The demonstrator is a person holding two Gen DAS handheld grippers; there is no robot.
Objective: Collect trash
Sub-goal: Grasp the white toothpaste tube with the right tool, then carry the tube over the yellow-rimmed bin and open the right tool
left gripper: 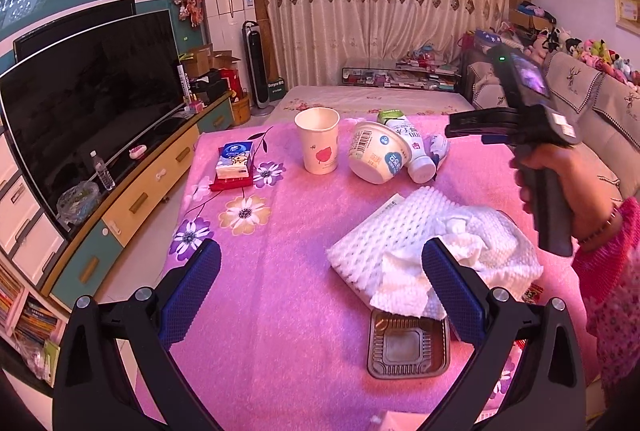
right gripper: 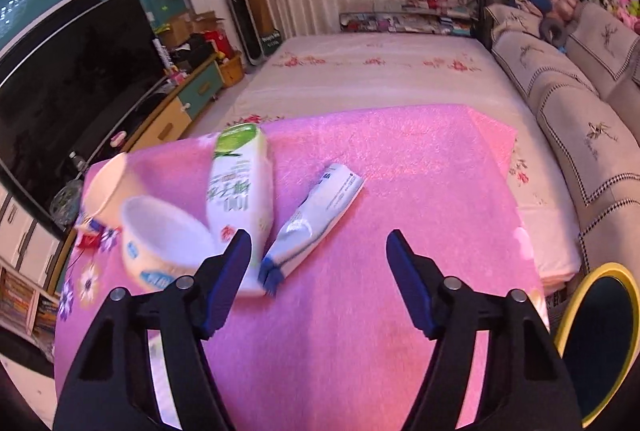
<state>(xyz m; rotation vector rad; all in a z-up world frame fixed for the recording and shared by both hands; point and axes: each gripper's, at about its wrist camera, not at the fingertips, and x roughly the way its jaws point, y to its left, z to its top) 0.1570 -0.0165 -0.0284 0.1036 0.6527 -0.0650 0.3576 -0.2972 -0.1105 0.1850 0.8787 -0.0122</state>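
Note:
Trash lies on a pink cloth-covered table (left gripper: 288, 271). A paper cup (left gripper: 318, 141) stands upright. A white bowl (left gripper: 376, 157) lies on its side, next to a white bottle (left gripper: 412, 147) and a squeezed tube (left gripper: 438, 147). White foam netting with crumpled tissue (left gripper: 436, 247) covers part of a brown plastic tray (left gripper: 408, 347). My left gripper (left gripper: 320, 287) is open and empty above the cloth, its right finger over the tissue. My right gripper (right gripper: 318, 279) is open and empty, just short of the tube (right gripper: 320, 215), bottle (right gripper: 240, 187) and bowl (right gripper: 160, 251); its body shows in the left wrist view.
A tissue pack on a red box (left gripper: 236, 165) sits at the table's left. A TV (left gripper: 88, 91) on a low cabinet runs along the left. A sofa (right gripper: 580, 103) is on the right. A yellow-rimmed bin (right gripper: 596, 347) stands by the table's right side.

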